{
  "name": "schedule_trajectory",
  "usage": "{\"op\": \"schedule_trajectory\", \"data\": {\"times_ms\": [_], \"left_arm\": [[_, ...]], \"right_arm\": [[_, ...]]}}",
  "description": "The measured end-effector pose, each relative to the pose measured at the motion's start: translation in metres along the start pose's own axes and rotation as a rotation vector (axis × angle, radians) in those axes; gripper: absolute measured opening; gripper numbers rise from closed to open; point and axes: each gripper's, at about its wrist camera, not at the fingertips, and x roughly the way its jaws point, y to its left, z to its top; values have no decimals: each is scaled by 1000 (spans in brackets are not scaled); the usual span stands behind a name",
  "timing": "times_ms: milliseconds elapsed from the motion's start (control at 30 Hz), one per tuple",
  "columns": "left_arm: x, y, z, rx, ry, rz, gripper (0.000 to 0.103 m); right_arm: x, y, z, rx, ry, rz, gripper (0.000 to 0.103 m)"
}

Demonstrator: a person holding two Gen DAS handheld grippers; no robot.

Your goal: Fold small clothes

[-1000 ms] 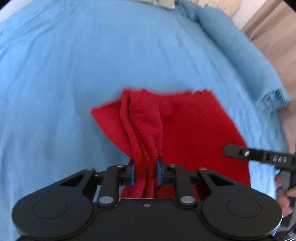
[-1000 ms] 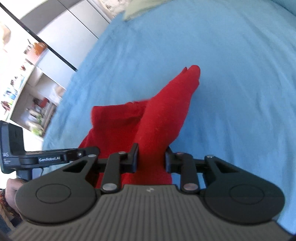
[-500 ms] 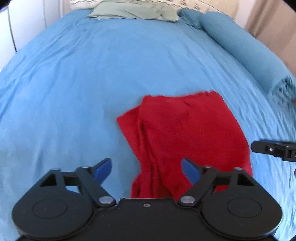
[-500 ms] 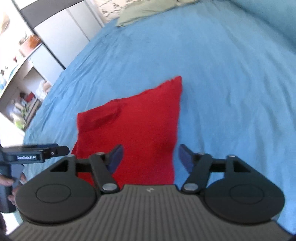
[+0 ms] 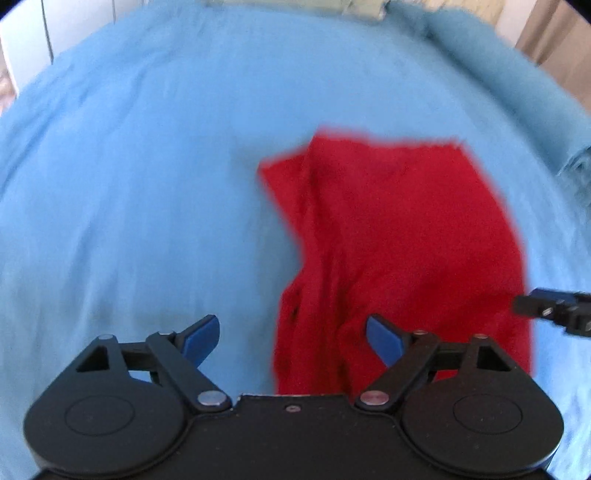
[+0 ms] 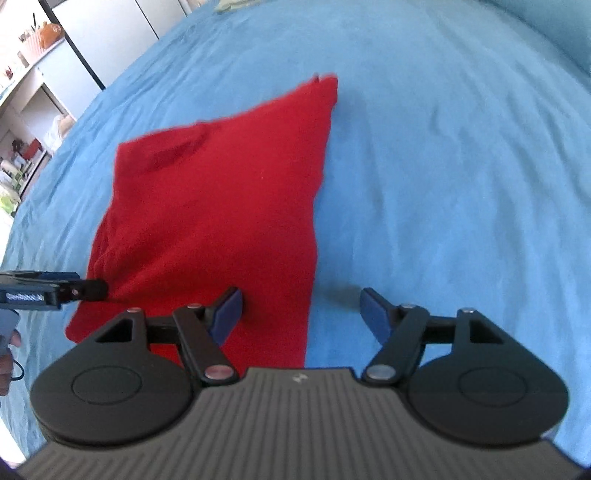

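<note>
A red garment [image 5: 399, 236] lies folded on the blue bedsheet [image 5: 147, 184]; its left edge is bunched in ridges. It also shows in the right wrist view [image 6: 218, 206], flat and roughly rectangular. My left gripper [image 5: 291, 336] is open and empty, above the garment's near left edge. My right gripper [image 6: 301, 310] is open and empty, above the garment's near right edge. The tip of the right gripper shows at the right of the left wrist view [image 5: 550, 310]. The left gripper shows at the left of the right wrist view [image 6: 51, 290].
A rolled blue blanket [image 5: 517, 85] lies along the bed's right side. A pale green pillow [image 5: 295, 5] sits at the far end. White cupboards and shelves [image 6: 44, 74] stand beyond the bed's left side.
Both grippers have opened and let go of the red garment, which has dropped flat onto the sheet. Both have since shifted slightly over its near edge.
</note>
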Motion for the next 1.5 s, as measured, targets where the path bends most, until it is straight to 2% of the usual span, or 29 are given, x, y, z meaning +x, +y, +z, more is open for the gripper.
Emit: {"op": "schedule_trajectory", "data": {"times_ms": [100, 200, 300, 400, 500, 633, 700, 800, 900, 933, 1033, 1100, 1133, 1200, 1333, 1433, 1500], "left_arm": [[-19, -15, 37, 28, -95, -57, 90], [-12, -29, 75, 44, -141, -126, 91], [12, -33, 99, 24, -126, -190, 91], [38, -27, 107, -19, -73, -223, 91], [62, -24, 107, -42, -29, -193, 91], [83, -19, 104, -20, 12, -58, 91], [80, -12, 106, -43, 13, -40, 90], [39, -11, 108, -52, -54, -38, 90], [-35, -21, 107, -3, -144, 4, 90], [-60, -25, 105, 13, -167, 12, 91], [-149, -37, 92, 57, -246, 59, 97], [-213, -49, 80, 91, -288, 104, 103], [-241, -55, 75, 99, -304, 123, 103], [-293, -65, 61, 118, -308, 157, 103], [-369, -85, 32, 116, -249, 233, 103], [-411, -96, 9, 70, -208, 208, 103], [-432, -101, -4, 33, -178, 190, 103]], "right_arm": [[-14, 6, 21, 8, -55, 51, 86], [-13, 12, 40, 4, -80, 71, 86], [-7, 15, 50, -5, -95, 70, 86], [-1, 13, 52, 6, -100, 81, 86], [3, 8, 49, 13, -93, 91, 86], [4, 5, 47, 12, -90, 94, 86], [-2, 6, 48, 11, -98, 97, 86], [-25, 13, 53, -3, -124, 91, 86], [-65, 26, 61, -23, -155, 69, 87], [-81, 32, 64, -29, -167, 58, 87], [-147, 60, 75, -38, -196, -33, 101], [-195, 80, 78, -37, -219, -91, 103], [-220, 92, 79, -41, -233, -123, 103], [-271, 115, 77, -44, -257, -209, 103], [-359, 142, 67, -29, -243, -296, 103], [-408, 160, 50, -23, -203, -356, 103], [-427, 167, 38, -18, -167, -363, 103]]}}
